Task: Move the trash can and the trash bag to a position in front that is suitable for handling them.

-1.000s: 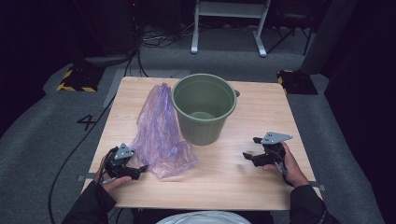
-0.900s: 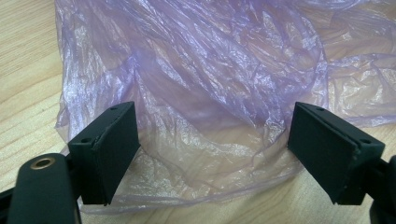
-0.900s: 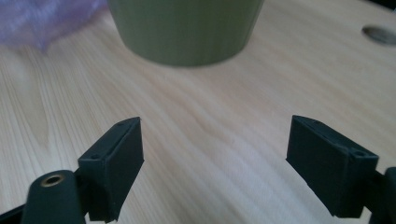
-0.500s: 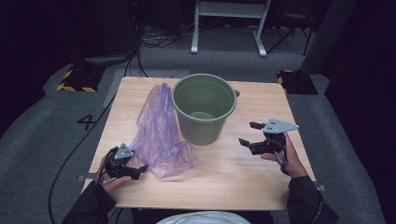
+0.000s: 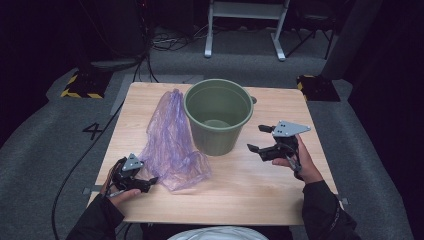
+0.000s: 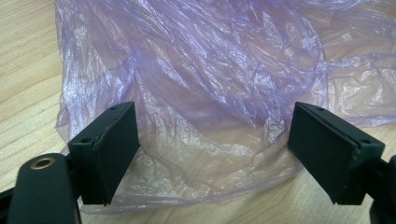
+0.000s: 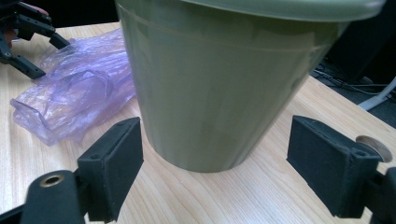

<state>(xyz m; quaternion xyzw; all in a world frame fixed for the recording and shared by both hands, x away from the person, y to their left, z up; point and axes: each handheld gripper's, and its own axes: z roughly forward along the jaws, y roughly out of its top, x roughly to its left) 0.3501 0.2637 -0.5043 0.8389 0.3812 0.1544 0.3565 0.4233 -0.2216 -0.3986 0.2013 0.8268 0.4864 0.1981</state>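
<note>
A green plastic bucket stands upright and empty at the middle of the wooden table. A crumpled purple plastic bag lies flat just left of it, stretching toward the front. My left gripper rests on the table at the bag's near corner, open, its jaws on either side of the bag's edge without closing on it. My right gripper is held above the table to the right of the bucket, open and pointing at the bucket's wall, a short gap away.
A small round hole marks the tabletop behind the bucket. Cables, a yellow-black striped block and a white stand are on the grey floor beyond the table.
My right gripper has risen off the table and moved forward and left toward the bucket. The left gripper, bag and bucket have stayed in place.
</note>
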